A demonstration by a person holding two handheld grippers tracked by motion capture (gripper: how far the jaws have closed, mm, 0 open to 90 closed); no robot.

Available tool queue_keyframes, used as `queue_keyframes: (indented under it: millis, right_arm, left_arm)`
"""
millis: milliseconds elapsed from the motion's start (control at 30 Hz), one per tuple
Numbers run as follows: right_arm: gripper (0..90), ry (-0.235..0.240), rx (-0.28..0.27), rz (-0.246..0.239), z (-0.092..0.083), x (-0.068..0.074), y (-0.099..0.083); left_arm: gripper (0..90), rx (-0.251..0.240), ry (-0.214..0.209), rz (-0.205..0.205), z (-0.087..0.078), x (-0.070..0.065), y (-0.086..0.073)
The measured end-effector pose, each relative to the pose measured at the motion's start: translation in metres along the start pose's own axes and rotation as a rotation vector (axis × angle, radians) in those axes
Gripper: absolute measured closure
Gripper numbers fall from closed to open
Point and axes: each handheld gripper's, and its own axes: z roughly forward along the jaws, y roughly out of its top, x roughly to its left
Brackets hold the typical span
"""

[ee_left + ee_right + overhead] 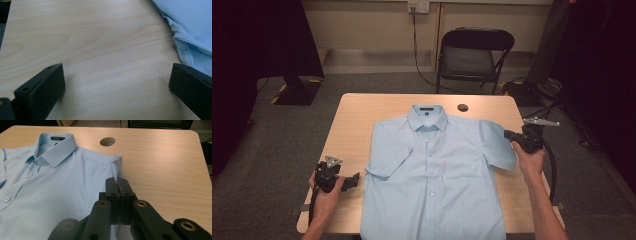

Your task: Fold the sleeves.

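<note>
We see a light blue short-sleeved shirt point(434, 175) lying face up and buttoned in the middle of the desk point(357, 115), collar toward the far edge, hem hanging over the near edge. Its sleeve on the left is folded in over the body. The right gripper point(508, 135) has its jaws pressed together on the edge of the other sleeve point(498, 145), near the shoulder seam, holding that cloth. The left gripper point(354, 181) rests over bare wood just beside the shirt's left side, its jaws spread wide with nothing between them. A round hole point(463, 107) sits in the desk beyond the collar, apart from the shirt. Behind the desk stands a black folding chair point(474, 55), with a cable point(418, 50) running down the wall to the floor. Nothing lies between either gripper and the shirt.
</note>
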Motion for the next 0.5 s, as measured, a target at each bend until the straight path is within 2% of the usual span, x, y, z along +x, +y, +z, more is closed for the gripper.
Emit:
queue_keyframes:
  millis: [500]
  right_arm:
    - [88.7, 0.085, -0.035, -0.023, 0.000, 0.028, 0.020]
  left_arm:
    - [0.0, 0.000, 0.000, 0.000, 0.000, 0.000, 0.000]
